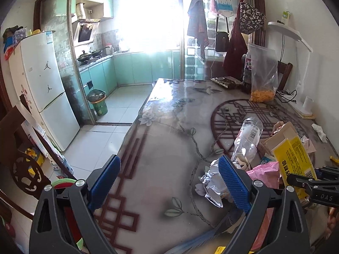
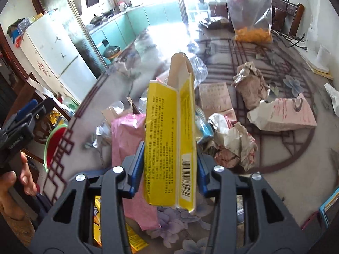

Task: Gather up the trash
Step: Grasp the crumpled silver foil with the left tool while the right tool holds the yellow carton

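Cluttered table (image 1: pixel 165 127): right gripper (image 2: pixel 169 169) clamped on yellow carton (image 2: pixel 169 139); left gripper (image 1: pixel 169 182) wide open, empty.

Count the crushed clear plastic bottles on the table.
1. The crushed clear plastic bottle lies on the table behind the yellow carton held in the right gripper; litter may hide others.

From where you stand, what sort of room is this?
Most likely a home dining area opening onto a kitchen: a littered table, a white fridge, and a stove with pans under a range hood.
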